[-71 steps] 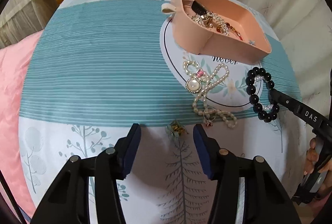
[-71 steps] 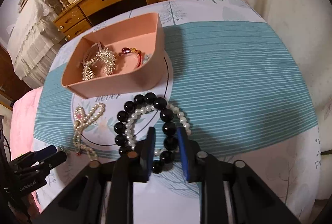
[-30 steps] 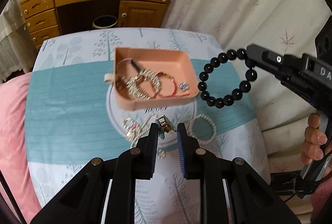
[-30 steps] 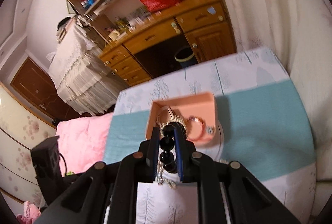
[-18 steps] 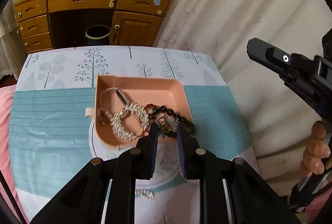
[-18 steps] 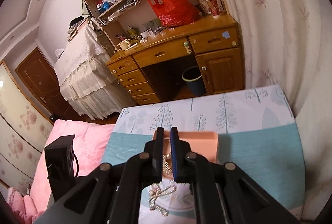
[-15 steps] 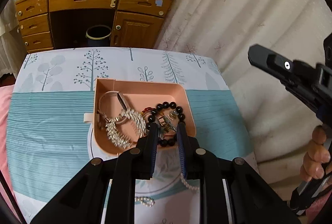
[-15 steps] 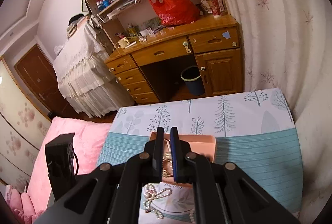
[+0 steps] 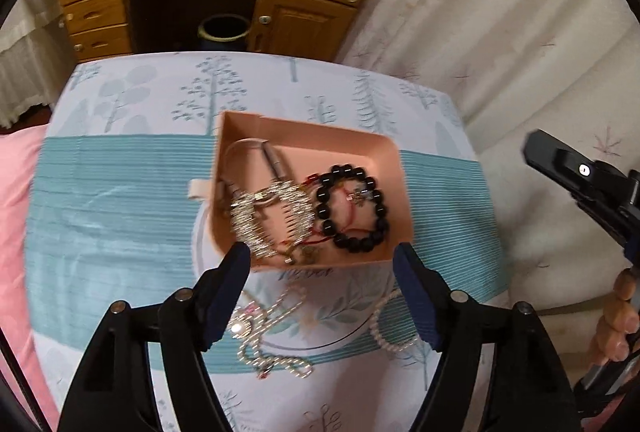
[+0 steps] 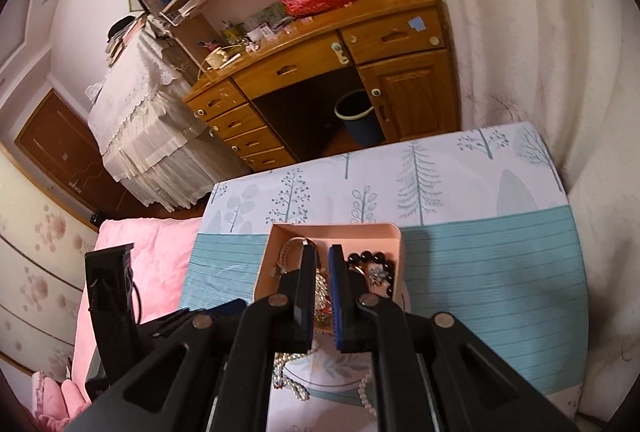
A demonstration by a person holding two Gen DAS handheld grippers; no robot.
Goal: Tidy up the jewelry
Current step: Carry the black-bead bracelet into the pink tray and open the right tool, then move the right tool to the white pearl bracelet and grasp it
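Below your left tool, just opened wide and empty, blurred script borders the pink tray; your right tool is closed, empty.

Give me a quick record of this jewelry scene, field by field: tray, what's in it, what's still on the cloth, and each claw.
tray: pink tray on the tree-print cloth
in tray: black bead bracelet, sparkly silver piece, red cord, small charm
on cloth: pearl strand and pearl bracelet, nearer the camera than the tray
left claw: open, has just been opening, nothing between its jaws
right claw: shut, empty, above the tray
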